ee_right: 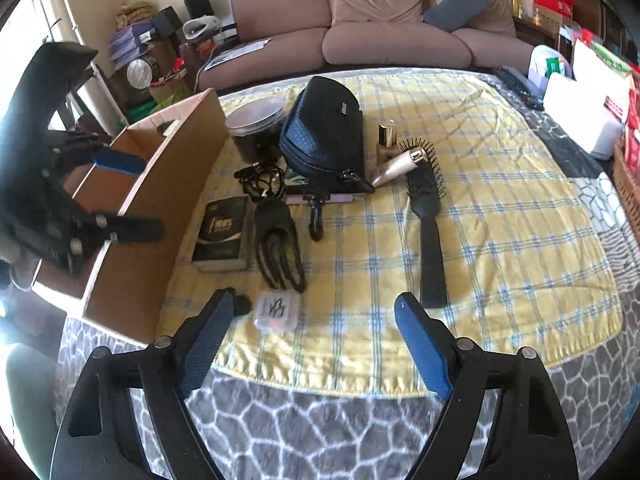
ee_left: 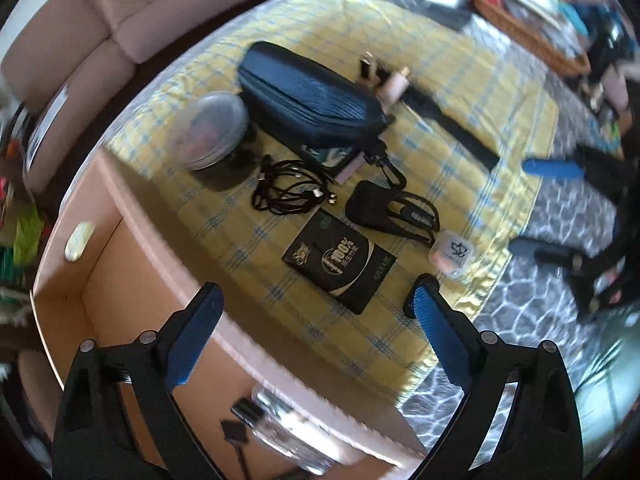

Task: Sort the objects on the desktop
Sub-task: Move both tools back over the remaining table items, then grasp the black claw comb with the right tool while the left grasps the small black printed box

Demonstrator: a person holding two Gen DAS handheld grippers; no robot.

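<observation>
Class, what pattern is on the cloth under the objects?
Yellow cloth with blue checks, clearest in the right wrist view.

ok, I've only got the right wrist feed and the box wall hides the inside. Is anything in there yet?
Observer: Yes. The left wrist view looks down into the cardboard box, and a clear bottle with a dark cap lies on its floor.
Operator: Can you see what's in the round tub beside the pouch?
Observer: Through the lid of the round tub there's something pinkish. It's too blurred to name.
Operator: Is the left gripper carrying anything?
Observer: No. The left gripper has its jaws wide, with nothing between the pads.
</observation>
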